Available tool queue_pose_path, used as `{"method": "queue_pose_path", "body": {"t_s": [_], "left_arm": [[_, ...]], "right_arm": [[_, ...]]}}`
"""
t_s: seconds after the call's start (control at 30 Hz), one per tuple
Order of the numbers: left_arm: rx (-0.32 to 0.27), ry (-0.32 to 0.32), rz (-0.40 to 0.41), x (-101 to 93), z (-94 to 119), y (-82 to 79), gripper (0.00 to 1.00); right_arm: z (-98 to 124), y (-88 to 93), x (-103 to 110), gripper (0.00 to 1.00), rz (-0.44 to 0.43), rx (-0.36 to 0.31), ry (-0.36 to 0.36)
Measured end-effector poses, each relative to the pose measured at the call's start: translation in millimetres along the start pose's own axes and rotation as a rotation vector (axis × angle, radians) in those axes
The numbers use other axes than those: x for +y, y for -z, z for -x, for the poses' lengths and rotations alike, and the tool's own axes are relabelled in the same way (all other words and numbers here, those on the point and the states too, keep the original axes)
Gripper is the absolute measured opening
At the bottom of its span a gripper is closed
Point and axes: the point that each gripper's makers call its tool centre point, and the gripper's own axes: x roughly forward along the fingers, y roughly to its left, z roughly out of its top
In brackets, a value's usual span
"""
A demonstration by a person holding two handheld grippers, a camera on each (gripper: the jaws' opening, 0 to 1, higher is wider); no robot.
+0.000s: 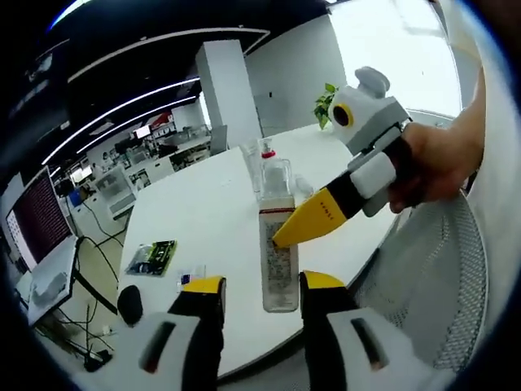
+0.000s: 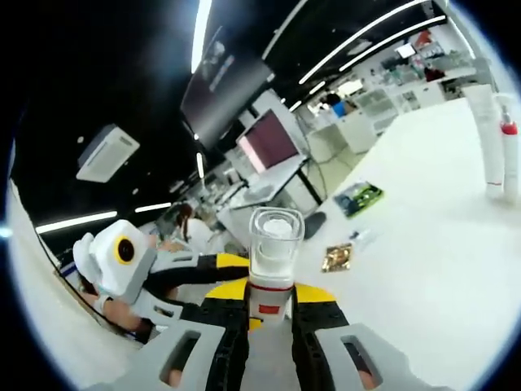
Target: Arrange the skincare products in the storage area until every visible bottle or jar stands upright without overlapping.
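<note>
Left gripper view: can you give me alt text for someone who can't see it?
A clear bottle stands upright on a round white table, just beyond the open left gripper, while the right gripper, held in a hand, closes its yellow jaws on the bottle's neck. A green packet lies to the left.

In the left gripper view, the clear bottle's [image 1: 278, 244] label print was too small to read, and the right gripper [image 1: 305, 224] covered part of its shoulder. In the right gripper view, that bottle's lower body sat hidden between the jaws, and the tall tube [image 2: 491, 138] blurred near the edge.
</note>
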Motion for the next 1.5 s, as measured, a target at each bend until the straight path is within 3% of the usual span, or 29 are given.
{"method": "queue_pose_path", "body": {"t_s": [0.17, 0.27, 0.4, 0.47, 0.53, 0.63, 0.83, 0.93, 1.23, 1.5], "left_arm": [[0.06, 0.039, -0.047, -1.8, -6.3, 8.8, 0.34], [0.122, 0.047, -0.147, 5.0, -11.1, 20.7, 0.32], [0.234, 0.03, -0.286, 14.8, -20.5, 49.2, 0.27], [0.298, 0.018, -0.347, 14.8, -22.3, 65.2, 0.17], [0.239, 0.05, -0.272, 7.2, -24.5, 55.8, 0.14], [0.31, 0.047, -0.281, 10.4, -24.7, 68.6, 0.21], [0.321, 0.032, -0.254, 14.9, -23.0, 71.4, 0.17], [0.322, 0.028, -0.251, 16.0, -22.2, 72.0, 0.15], [0.353, 0.03, -0.238, 17.5, -23.2, 78.6, 0.15], [0.353, 0.032, -0.241, 16.9, -22.6, 78.7, 0.15]], "right_arm": [[5.7, -0.7, -15.9, 0.13, -0.022, -0.016, 0.043], [12.5, -11.1, -26.2, 0.13, -0.005, -0.032, 0.08], [23.3, -21.6, -38.9, 0.13, 0.026, -0.056, 0.125], [29.5, -23.8, -51.3, 0.13, 0.04, -0.055, 0.161], [34.6, -26.5, -61.5, 0.13, 0.054, -0.057, 0.191], [38.0, -27.1, -78.3, 0.13, 0.123, -0.026, 0.246], [32.0, -30.6, -105.3, 0.13, 0.099, -0.026, 0.292], [28.4, -33.5, -120.7, 0.13, 0.136, 0.007, 0.329], [17.8, -53.8, -154.9, 0.13, 0.129, -0.016, 0.409], [11.6, -68.0, -182.7, 0.14, 0.183, 0.003, 0.476]]}}
